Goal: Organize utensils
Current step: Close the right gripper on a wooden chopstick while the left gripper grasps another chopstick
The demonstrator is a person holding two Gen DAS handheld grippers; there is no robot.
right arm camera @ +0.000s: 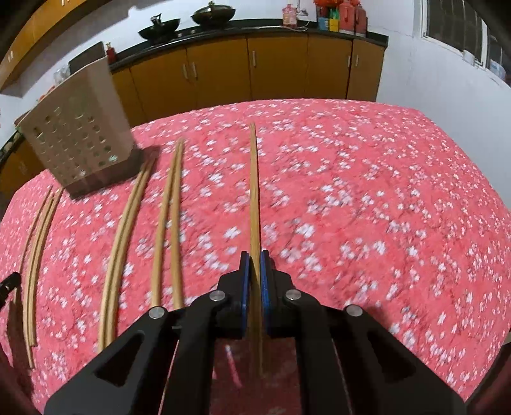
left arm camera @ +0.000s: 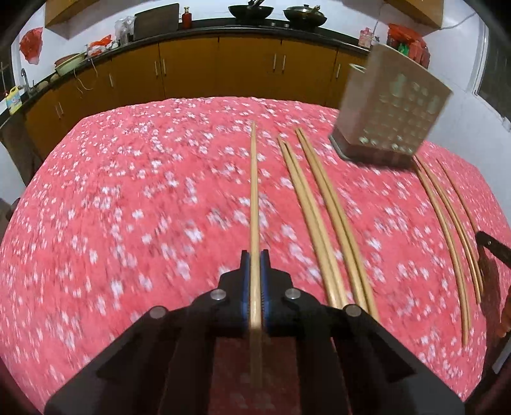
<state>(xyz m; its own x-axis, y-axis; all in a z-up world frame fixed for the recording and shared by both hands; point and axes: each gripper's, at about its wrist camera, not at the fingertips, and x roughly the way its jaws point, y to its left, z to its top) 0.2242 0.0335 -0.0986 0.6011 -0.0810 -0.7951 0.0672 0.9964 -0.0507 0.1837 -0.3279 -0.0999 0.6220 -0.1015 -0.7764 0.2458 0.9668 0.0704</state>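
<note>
My left gripper (left arm camera: 254,257) is shut on a long wooden chopstick (left arm camera: 254,191) that runs away from me over the red flowered tablecloth (left arm camera: 127,207). My right gripper (right arm camera: 254,257) is shut on another chopstick (right arm camera: 254,191) in the same way. Between the two held sticks lie several loose chopstick pairs (left arm camera: 319,207) (right arm camera: 166,223) on the cloth. A beige perforated utensil holder (left arm camera: 392,105) (right arm camera: 80,134) stands at the far ends of the loose chopsticks. A dark part of the right gripper shows at the left wrist view's right edge, and the other gripper's edge (right arm camera: 8,284) shows at far left.
More chopsticks (left arm camera: 447,230) (right arm camera: 38,255) lie in front of the holder. Behind the table runs a kitchen counter (left arm camera: 223,25) with orange cabinets (right arm camera: 271,70), woks (right arm camera: 210,14) and bottles. The table's far edge (left arm camera: 223,97) drops off toward the cabinets.
</note>
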